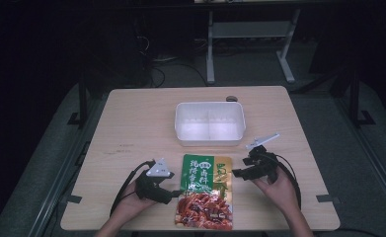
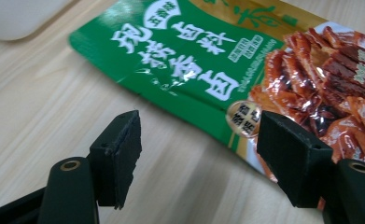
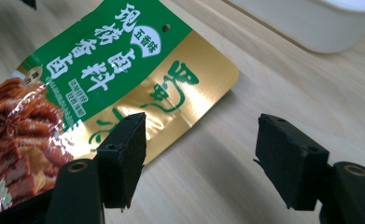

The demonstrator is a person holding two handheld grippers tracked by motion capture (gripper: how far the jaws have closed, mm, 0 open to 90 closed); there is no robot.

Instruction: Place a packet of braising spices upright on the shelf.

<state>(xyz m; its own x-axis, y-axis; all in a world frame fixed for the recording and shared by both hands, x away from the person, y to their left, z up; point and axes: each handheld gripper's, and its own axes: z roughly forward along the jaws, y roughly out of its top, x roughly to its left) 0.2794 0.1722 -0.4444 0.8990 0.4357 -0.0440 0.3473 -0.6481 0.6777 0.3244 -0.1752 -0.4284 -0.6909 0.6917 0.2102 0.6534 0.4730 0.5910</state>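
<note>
A flat snack pouch (image 1: 205, 190), green and gold with red meat pictured, lies on the wooden table (image 1: 131, 123) near its front edge. My left gripper (image 1: 173, 194) sits at the pouch's left edge, held in a hand. In the left gripper view its jaws (image 2: 199, 154) stand open, low over the table, with the pouch (image 2: 194, 60) edge reaching under the right one. My right gripper (image 1: 237, 173) is at the pouch's right side. In the right gripper view (image 3: 201, 154) it is open too, its left jaw over the gold corner of the pouch (image 3: 124, 79).
A white rectangular container (image 1: 209, 104) stands behind the pouch at mid-table, also seen as the container (image 2: 12, 18) and the container (image 3: 320, 28) in the gripper views. A small dark round object (image 1: 231, 98) lies by the far edge. Table legs and cables sit beyond.
</note>
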